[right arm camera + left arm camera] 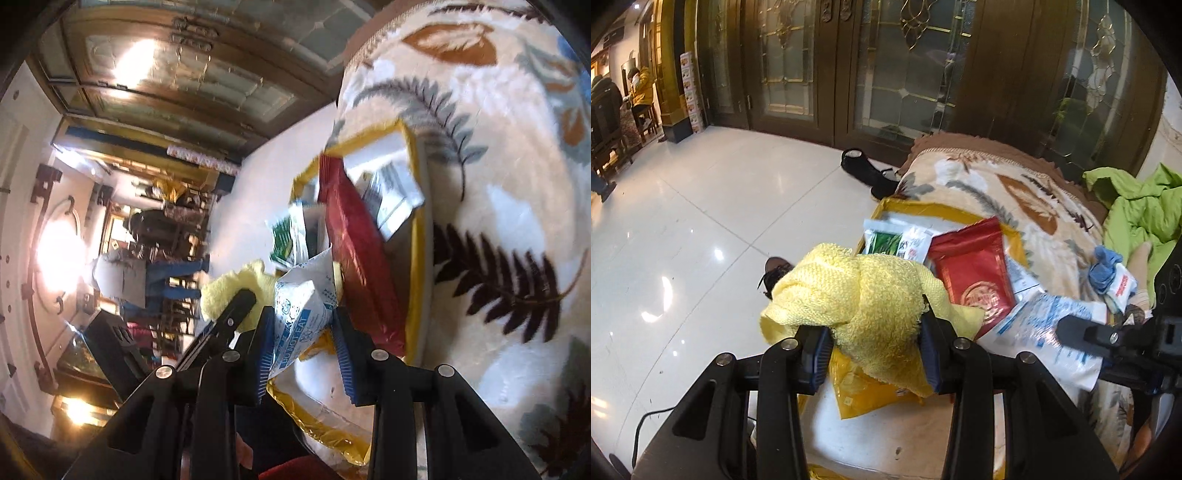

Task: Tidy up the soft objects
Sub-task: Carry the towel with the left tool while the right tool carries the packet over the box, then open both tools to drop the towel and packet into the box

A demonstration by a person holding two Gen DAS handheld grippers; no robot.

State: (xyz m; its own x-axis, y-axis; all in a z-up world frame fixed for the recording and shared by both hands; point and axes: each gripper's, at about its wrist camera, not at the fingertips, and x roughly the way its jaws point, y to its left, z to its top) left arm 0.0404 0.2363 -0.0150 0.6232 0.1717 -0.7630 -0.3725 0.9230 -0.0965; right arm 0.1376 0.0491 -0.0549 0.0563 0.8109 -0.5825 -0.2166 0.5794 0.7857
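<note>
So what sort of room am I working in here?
Most likely a home living area, not a workshop. A leaf-patterned plush blanket covers the piece of furniture you're working over, a glossy white tiled floor spreads out beside it, and ornate wooden doors with leaded glass line the far wall.

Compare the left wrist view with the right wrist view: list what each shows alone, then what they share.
Only the left wrist view: the left gripper shut on the yellow towel, a green jacket, a black shoe.
Only the right wrist view: the right gripper pinching the white packet, printed DO NOT EAT.
Both: the red pouch in the yellow-rimmed box, the leaf-print blanket.
</note>
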